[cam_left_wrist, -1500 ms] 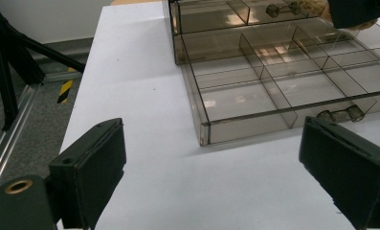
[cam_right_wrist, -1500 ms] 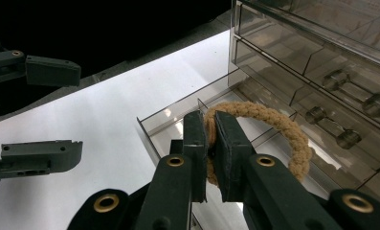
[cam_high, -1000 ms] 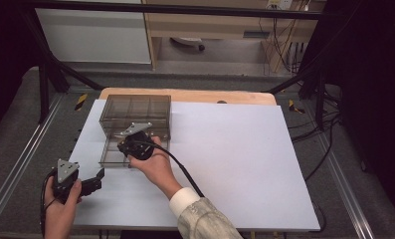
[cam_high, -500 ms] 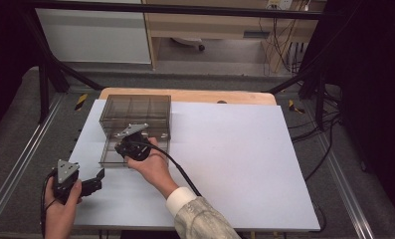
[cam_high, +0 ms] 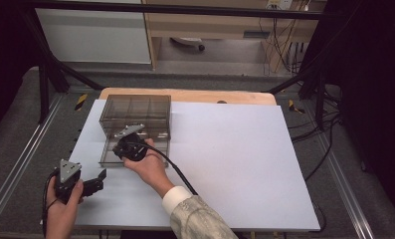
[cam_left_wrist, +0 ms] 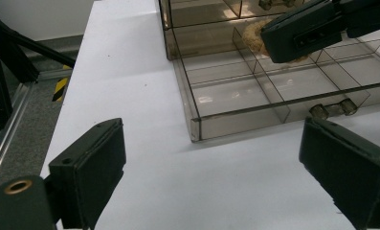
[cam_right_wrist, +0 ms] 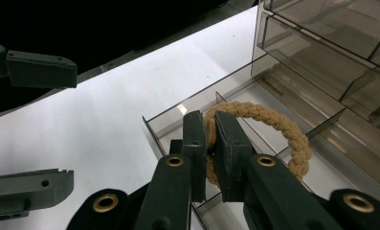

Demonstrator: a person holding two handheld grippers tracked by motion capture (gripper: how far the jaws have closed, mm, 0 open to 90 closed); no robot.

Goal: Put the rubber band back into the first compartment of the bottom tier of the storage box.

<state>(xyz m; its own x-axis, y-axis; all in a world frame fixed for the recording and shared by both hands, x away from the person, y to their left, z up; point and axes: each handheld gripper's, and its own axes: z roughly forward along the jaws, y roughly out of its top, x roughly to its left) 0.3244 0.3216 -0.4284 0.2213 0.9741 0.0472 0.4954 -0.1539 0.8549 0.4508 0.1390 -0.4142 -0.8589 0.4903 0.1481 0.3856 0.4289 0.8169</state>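
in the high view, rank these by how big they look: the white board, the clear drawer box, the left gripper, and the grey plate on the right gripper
1. white board, by far the largest.
2. clear drawer box.
3. left gripper, smaller than the box though nearer the camera.
4. grey plate on the right gripper, smallest.

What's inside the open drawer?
A tan rope ring, pinched by the right gripper, hangs over the drawer's dividers. The near compartments look bare; the gripper covers part of the back ones.
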